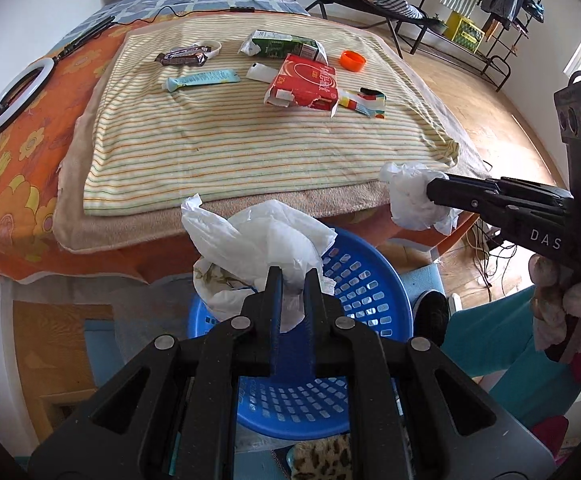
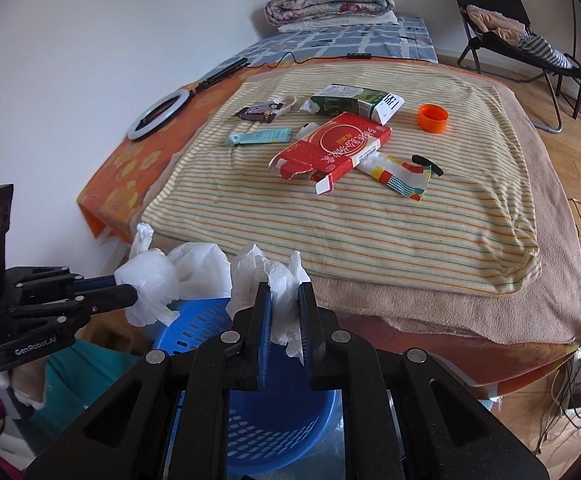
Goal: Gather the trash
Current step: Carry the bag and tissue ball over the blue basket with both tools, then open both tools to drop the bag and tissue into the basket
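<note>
Bedroom setup, with a bed [image 2: 550, 280] covered by a striped cloth [image 2: 370, 232] where most of the trash sits. Going left to right across the cloth: a brown snack wrapper [image 2: 257, 113] near the far left corner, a teal tube wrapper [image 2: 259, 136] just in front of it, a green carton [image 2: 350, 103] toward the far edge, a torn red box [image 2: 332, 148] in the middle, a colourful wrapper [image 2: 400, 178] poking out from under the box's right side, and an orange cap [image 2: 433, 118] well apart on the right. A ring light [image 2: 157, 114] lies off the cloth by the bed's left edge.

Down at the near edge, a blue basket [image 1: 354, 280] sits on the floor. The left gripper [image 1: 292, 280] is clamped on a crumpled white tissue [image 1: 250, 240] right above the basket. The right gripper [image 2: 284, 300] has its fingers pinched around another white tissue wad [image 2: 266, 272], held over the basket's rim, just beside the bed's near edge. Nothing seems to block either one.
</note>
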Demonstrator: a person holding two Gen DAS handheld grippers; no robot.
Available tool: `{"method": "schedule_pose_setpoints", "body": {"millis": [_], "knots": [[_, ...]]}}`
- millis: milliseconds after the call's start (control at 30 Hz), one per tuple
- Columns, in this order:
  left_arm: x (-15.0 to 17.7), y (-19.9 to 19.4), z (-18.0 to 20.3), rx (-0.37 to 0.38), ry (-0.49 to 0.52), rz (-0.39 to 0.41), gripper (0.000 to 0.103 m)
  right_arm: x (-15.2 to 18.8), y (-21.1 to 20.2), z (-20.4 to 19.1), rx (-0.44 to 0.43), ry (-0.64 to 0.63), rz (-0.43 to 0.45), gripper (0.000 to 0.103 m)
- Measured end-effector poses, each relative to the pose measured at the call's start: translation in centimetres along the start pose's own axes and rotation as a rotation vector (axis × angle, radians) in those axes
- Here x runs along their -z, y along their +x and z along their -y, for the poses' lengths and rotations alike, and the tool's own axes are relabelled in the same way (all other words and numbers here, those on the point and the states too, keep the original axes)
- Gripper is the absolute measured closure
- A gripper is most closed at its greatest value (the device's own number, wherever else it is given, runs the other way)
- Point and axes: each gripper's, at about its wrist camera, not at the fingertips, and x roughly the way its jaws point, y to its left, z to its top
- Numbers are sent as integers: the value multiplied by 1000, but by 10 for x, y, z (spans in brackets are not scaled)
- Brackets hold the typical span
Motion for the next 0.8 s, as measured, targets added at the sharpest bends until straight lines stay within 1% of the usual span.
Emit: {"method": "schedule_pose_setpoints", "body": {"millis": [300,467,667,733,800], "knots": [[27,26,2,10,7,-83,95,27,20,-13,-2,-28,-66,92],[40,41,-5,22,-16,-144,94,39,32,-16,-1,-36,-106,92],[44,48,-6,13,-12,-168,94,47,41,-20,0,-54,-137,91],[43,50,-5,10,-9,-172,94,47,42,-20,1,-53,-141,90],[42,52,-5,3,-12,-180,86,48,43,-19,2,-52,-144,90]]}}
